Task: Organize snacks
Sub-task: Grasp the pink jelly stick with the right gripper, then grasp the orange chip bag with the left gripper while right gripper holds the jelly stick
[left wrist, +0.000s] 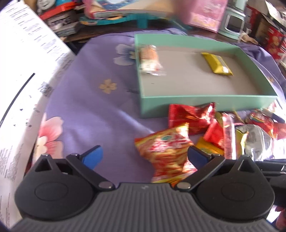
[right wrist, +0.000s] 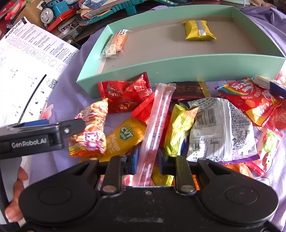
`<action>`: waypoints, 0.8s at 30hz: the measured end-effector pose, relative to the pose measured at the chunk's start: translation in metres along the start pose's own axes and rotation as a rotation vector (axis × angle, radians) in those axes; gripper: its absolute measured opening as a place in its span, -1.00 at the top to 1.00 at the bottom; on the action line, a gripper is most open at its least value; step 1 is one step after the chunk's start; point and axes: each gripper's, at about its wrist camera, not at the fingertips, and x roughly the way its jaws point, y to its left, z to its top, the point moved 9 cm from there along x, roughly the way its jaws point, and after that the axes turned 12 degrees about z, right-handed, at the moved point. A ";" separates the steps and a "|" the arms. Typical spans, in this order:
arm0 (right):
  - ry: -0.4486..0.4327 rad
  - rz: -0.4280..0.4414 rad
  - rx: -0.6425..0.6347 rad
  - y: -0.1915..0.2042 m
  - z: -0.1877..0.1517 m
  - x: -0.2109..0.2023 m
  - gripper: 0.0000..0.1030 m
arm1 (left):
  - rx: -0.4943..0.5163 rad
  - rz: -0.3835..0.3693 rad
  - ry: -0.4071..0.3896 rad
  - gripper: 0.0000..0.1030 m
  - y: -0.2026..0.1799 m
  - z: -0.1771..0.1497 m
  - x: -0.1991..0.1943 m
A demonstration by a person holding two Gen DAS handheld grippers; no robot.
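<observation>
Far left: printed instruction sheet (right wrist: pixel 26 58) on the purple floral cloth (left wrist: pixel 85 110); its left part runs out of frame.

Left tongs (left wrist: pixel 144 157): spread wide apart, nothing clamped. The orange-red cat-print snack bag (left wrist: pixel 166 153) lies between the blue pads (left wrist: pixel 93 157); the right pad touches or overlaps the bag's edge, can't tell which. The left wrist view is motion-blurred, so print on the bag is unreadable there. In the right wrist view the left tongs enter from the left, with one finger lying across the bag.

Centre: right tongs (right wrist: pixel 146 160) clamped on the near end of the pink stick snack (right wrist: pixel 157 123). The stick angles up and away over the snack pile (right wrist: pixel 178 121); its nearest end is hidden behind the tong body.

Pile, on the cloth near the tray's front wall: red wrapper (right wrist: pixel 125 92), yellow mango pouch (right wrist: pixel 125 137), yellow-green pack (right wrist: pixel 178 125), white pack showing a barcode (right wrist: pixel 223 132), rainbow Skittles bag (right wrist: pixel 250 100) at right, partly covered. A dark brown wrapper (right wrist: pixel 185 89) is mostly buried.

Far: mint-green tray (right wrist: pixel 178 66) holds a clear-wrapped orange snack (right wrist: pixel 116 44) against its left wall and a yellow packet (right wrist: pixel 198 30) far right. Clutter behind, including a toy train (right wrist: pixel 51 10), is cut off at the top.
</observation>
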 end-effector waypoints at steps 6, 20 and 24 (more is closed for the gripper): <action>-0.002 0.024 0.034 -0.006 -0.002 0.001 0.64 | 0.052 -0.006 0.029 -1.00 -0.021 -0.007 0.014; -0.010 0.010 0.059 -0.004 0.011 0.009 0.61 | -0.032 0.002 0.119 -0.49 0.012 -0.021 0.037; -0.022 0.019 0.067 -0.006 0.013 0.010 0.61 | -0.011 0.026 0.093 -0.35 0.007 -0.017 0.040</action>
